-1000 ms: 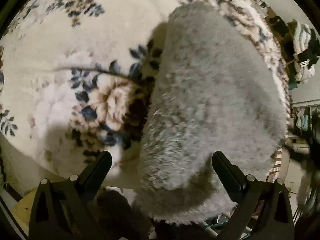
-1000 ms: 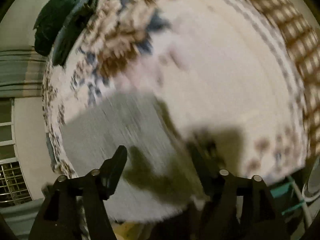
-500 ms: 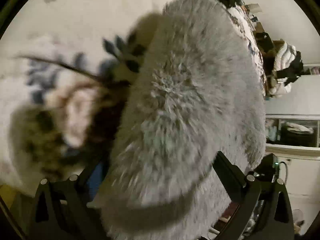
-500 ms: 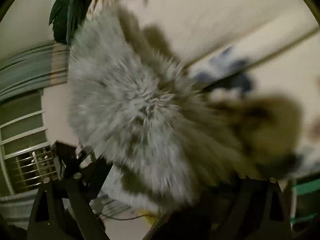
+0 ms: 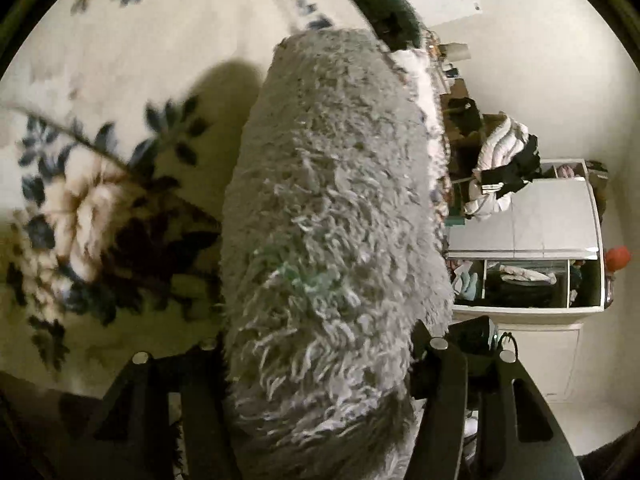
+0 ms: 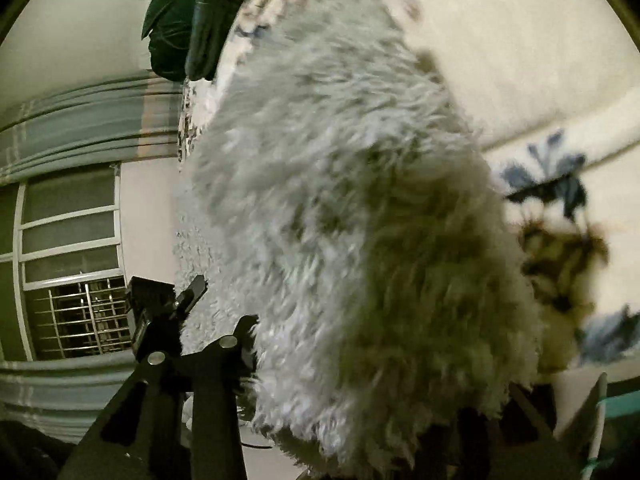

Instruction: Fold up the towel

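Towel (image 5: 332, 240), grey and shaggy, fills the middle of both wrist views, lifted up off the floral blanket (image 5: 100, 208) and hanging in a thick bunched fold between my two tools. My left tool (image 5: 320, 360) has its fingers (image 5: 444, 364) pressed into the pile on either side of the towel's near end, so I read it as clamped on the towel; the actual tips are buried in the fluff. In the right wrist view the towel (image 6: 360, 240) is blurred, lit pale on its left half and in shadow on its right. My right tool (image 6: 360, 380) shows one finger (image 6: 228, 352) touching the towel's left edge, the other finger is lost behind the pile and in the dark, so I can't tell for sure how tight it is, but the cloth sits between them. The cream blanket with blue and brown flowers (image 6: 560, 240) lies behind the towel in both views, with the towel's shadow falling on it in the left view. Off to the right in the left wrist view there's a white cabinet (image 5: 560, 220) with open compartments and a heap of clothes (image 5: 500, 168) on top. In the right wrist view I see a window with bars (image 6: 76, 312), striped curtains (image 6: 80, 128) and a dark green cushion (image 6: 192, 20) at the blanket's far edge.
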